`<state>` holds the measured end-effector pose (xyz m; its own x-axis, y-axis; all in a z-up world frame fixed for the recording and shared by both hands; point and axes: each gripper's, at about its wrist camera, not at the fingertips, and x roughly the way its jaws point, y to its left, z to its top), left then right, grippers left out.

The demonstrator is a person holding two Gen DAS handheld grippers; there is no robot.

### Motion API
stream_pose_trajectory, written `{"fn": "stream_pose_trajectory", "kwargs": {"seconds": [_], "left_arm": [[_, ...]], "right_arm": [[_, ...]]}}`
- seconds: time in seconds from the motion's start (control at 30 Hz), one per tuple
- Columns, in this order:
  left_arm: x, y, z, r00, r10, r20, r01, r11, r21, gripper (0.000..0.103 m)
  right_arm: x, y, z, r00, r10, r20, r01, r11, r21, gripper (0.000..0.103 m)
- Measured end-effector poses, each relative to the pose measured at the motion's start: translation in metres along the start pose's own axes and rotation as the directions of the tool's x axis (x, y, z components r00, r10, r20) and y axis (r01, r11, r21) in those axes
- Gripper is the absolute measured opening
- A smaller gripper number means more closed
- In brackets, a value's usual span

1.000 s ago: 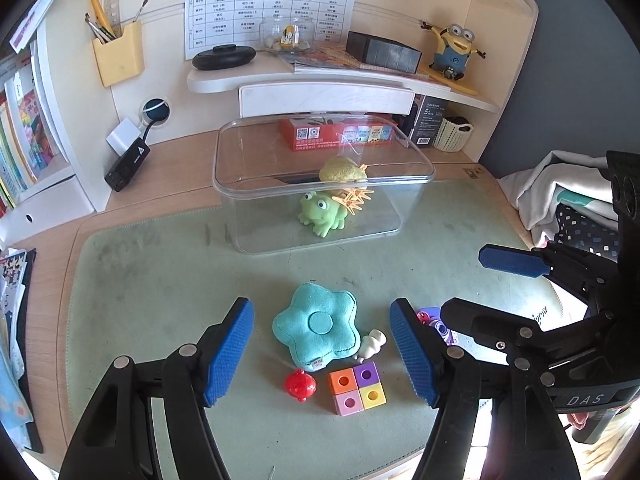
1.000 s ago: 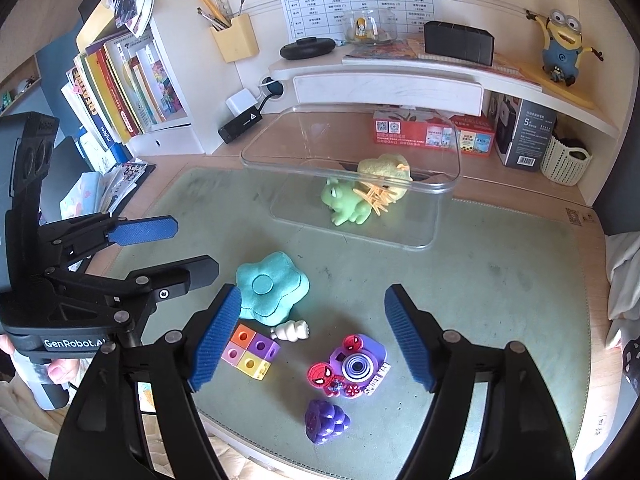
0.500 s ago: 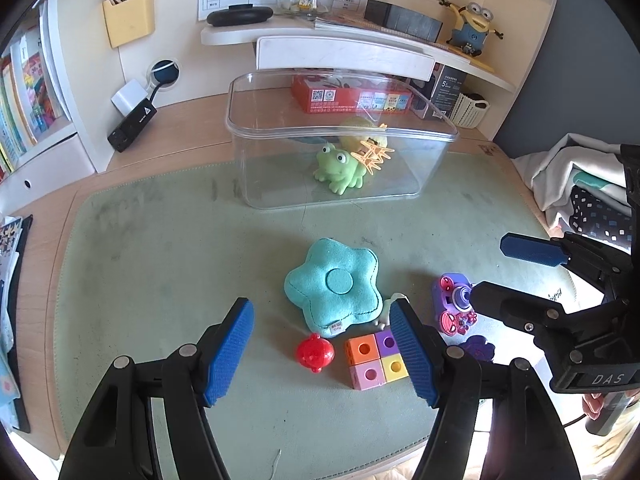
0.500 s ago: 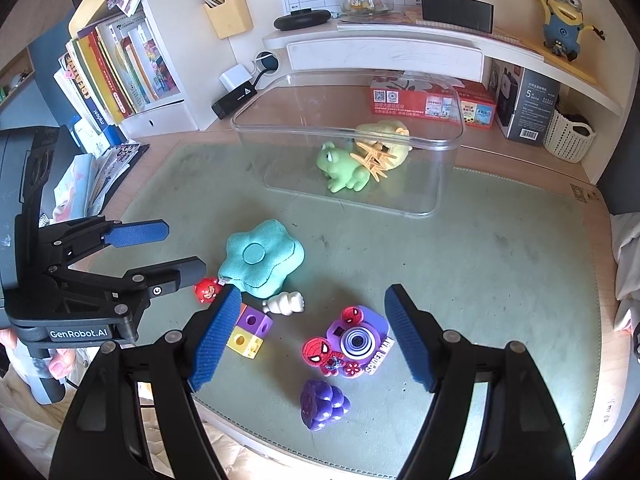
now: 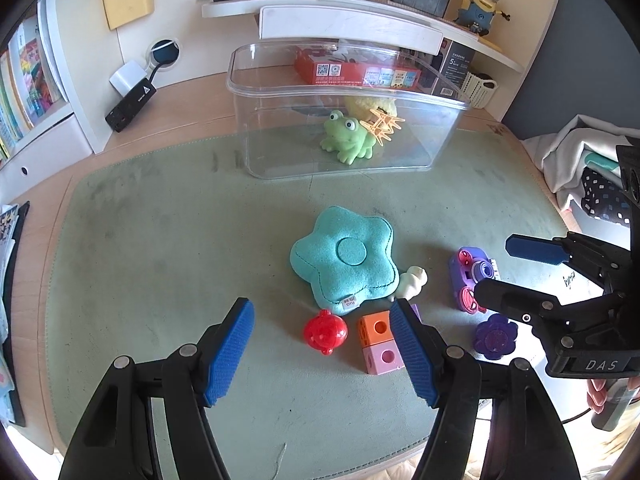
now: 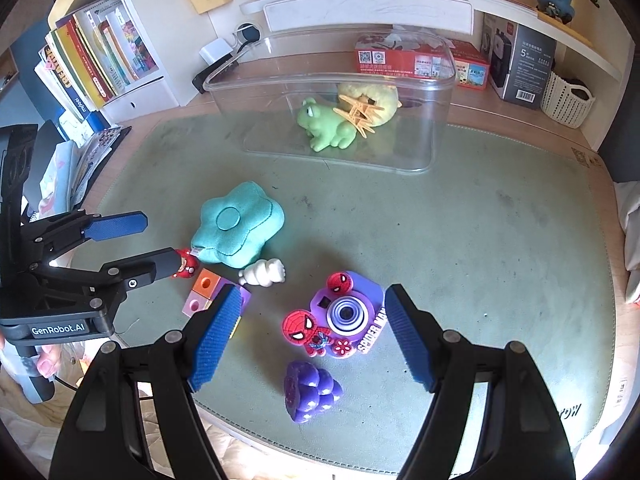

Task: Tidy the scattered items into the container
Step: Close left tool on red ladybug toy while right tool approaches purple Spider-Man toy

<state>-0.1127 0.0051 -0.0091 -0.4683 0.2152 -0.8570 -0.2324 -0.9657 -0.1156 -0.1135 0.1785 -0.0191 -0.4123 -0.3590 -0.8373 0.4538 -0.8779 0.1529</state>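
A clear container (image 5: 320,89) stands at the back of the green mat and holds a green frog (image 5: 348,140), a yellow plush and an orange piece. In front lie a teal flower cushion (image 5: 346,258), a red ball (image 5: 325,331), coloured cubes (image 5: 378,340), a small white toy (image 5: 412,280), a purple Spider-Man camera (image 6: 336,320) and a purple grape toy (image 6: 310,394). My left gripper (image 5: 322,346) hangs open above the red ball and cubes. Over the camera, my right gripper (image 6: 312,338) is open too. Neither touches anything.
A red box (image 5: 356,72), a black carton and a white basket (image 5: 478,88) sit behind the container. A power strip (image 5: 130,106) and books (image 6: 92,60) are at the left. Folded clothes (image 5: 580,160) lie off the mat's right edge.
Both grippers have sunk towards the mat, so the toys look larger and closer. Their jaws stand as wide as before, and no toy has moved.
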Motion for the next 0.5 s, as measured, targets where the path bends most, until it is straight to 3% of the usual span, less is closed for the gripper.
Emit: {"fn": "stream_pose_trajectory", "kwargs": {"seconds": [0.27, 0.5], "left_arm": [[0.007, 0.002, -0.003, 1.000, 0.002, -0.018, -0.002, 1.000, -0.015, 0.066], [0.012, 0.001, -0.005, 0.999, 0.022, -0.027, -0.022, 1.000, 0.009, 0.056]], "right_arm": [[0.007, -0.007, -0.005, 1.000, -0.021, -0.022, 0.021, 1.000, 0.018, 0.072], [0.013, -0.007, -0.007, 0.999, -0.039, -0.037, 0.039, 0.999, 0.017, 0.072]]}}
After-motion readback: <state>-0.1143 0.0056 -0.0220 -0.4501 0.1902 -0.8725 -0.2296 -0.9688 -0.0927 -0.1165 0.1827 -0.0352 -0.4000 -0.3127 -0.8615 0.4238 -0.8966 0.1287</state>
